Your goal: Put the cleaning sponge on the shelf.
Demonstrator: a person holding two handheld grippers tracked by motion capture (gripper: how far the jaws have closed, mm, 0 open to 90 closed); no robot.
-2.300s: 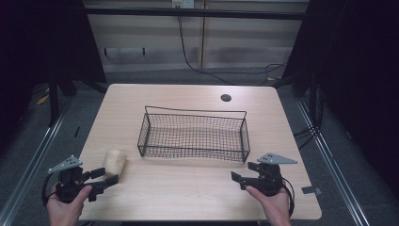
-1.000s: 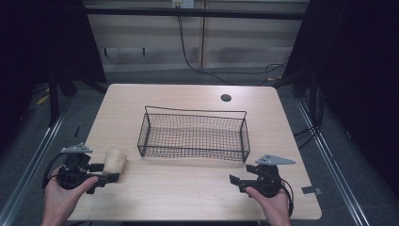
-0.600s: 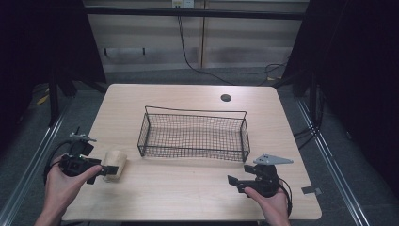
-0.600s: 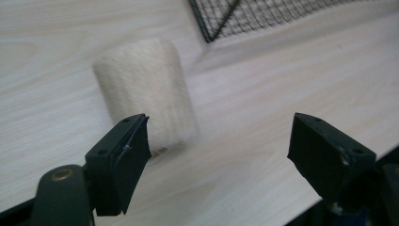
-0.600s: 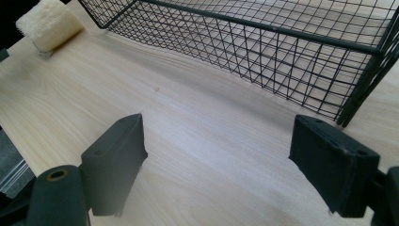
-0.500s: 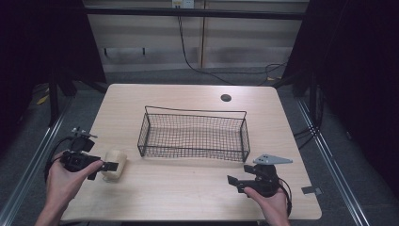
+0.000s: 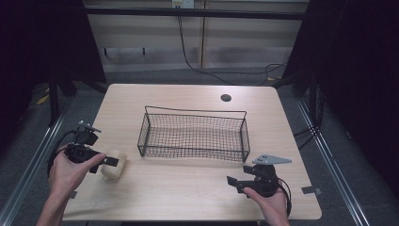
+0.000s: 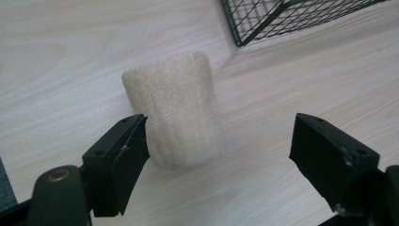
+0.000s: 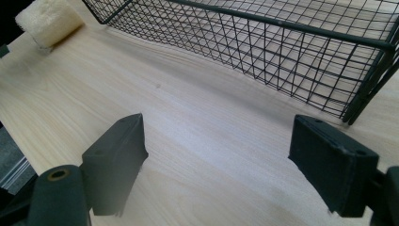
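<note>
1. Left gripper (image 8: pixel 219 155) jaws wide, straddling beige fuzzy roll (image 8: pixel 176 113) (one jaw touching it), left of wire basket (image 7: pixel 193 134)
2. Right gripper (image 9: pixel 216 165) wide, over bare table (image 7: pixel 188 188)

Pale wooden table (image 7: pixel 188 188); grey floor (image 7: pixel 339 141); beige wall panels (image 7: pixel 155 33); dark curtains (image 7: pixel 367 70) flanking.
</note>
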